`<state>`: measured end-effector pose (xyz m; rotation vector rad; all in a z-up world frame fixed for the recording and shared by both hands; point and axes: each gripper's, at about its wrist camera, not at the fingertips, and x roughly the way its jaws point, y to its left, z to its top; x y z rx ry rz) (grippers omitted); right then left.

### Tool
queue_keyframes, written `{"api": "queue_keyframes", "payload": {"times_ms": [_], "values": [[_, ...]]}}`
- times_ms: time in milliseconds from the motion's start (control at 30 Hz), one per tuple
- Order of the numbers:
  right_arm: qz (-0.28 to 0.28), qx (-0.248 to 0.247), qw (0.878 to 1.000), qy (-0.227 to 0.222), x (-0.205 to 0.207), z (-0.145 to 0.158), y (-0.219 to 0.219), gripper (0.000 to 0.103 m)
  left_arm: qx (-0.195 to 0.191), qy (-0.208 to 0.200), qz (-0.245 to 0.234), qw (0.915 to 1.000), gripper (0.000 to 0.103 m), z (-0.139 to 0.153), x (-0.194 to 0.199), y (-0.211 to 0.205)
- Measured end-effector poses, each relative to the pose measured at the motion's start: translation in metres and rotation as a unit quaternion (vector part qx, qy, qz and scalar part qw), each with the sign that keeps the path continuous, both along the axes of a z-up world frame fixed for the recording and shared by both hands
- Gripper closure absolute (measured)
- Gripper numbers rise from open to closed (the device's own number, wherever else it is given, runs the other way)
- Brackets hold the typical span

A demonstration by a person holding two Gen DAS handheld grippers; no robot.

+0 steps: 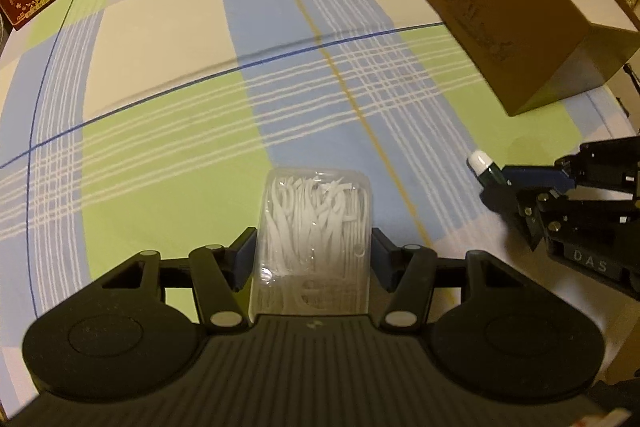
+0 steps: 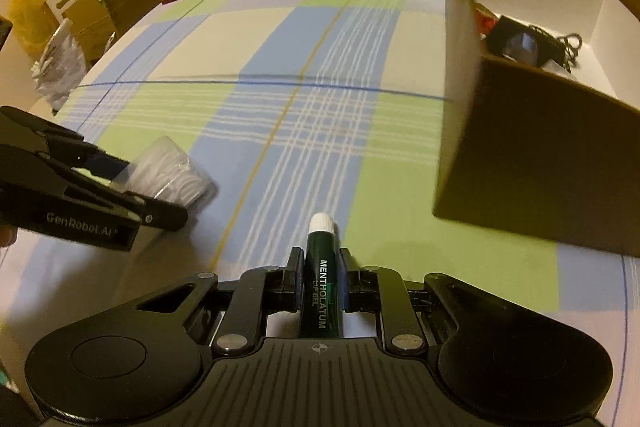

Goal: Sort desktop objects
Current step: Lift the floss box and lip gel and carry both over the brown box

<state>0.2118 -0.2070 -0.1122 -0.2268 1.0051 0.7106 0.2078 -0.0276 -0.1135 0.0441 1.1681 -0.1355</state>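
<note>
left gripper clamped on clear plastic box of white floss picks, box jutting forward between blue pads over green-blue plaid tablecloth. right gripper pinching dark green white-capped lip gel tube, cap pointing ahead past the fingertips. open brown cardboard box just ahead on the right. right wrist view alone looking into its white interior, dark items inside; left wrist view catching only its closed brown outer wall.
</note>
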Motion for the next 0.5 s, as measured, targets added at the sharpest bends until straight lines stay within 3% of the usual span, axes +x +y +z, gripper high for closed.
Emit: {"api": "queue_keyframes", "payload": {"times_ms": [300, 500], "values": [[-0.017, 0.032, 0.999, 0.011, 0.0, 0.023, -0.051, 0.089, -0.008, -0.024, 0.001, 0.9997, 0.05, 0.031, -0.007, -0.024], [-0.035, 0.063, 0.997, -0.007, 0.006, 0.059, -0.091, 0.089, -0.027, -0.064, -0.007, 0.9975, 0.05, 0.07, -0.01, -0.045]]}}
